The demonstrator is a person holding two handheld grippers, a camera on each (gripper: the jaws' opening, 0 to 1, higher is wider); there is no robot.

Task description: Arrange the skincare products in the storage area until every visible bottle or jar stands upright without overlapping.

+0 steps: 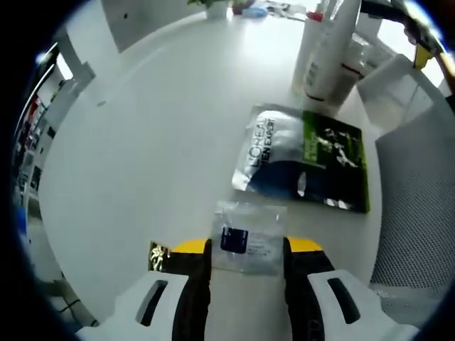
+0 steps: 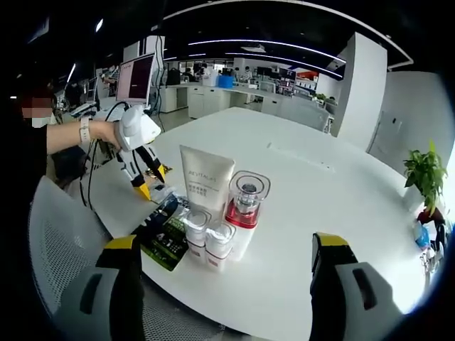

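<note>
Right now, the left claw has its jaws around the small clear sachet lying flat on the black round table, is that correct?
Not quite: the table is white, not black, as the left gripper view shows. The rest holds: the left claw has its jaws around the small clear sachet lying flat.

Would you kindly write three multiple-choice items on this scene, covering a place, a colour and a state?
1. Where is the small clear sachet?
A. between the left gripper jaws
B. on the tube
C. beside the plant

2. What colour is the base of the clear-capped bottle?
A. blue
B. red
C. yellow

3. How are the right gripper jaws?
A. wide apart, holding nothing
B. shut on the tube
C. shut on a jar

Key: 1 A, it lies between the yellow tips; 2 B, red shows below the cap; 3 A, the table shows between them.
</note>
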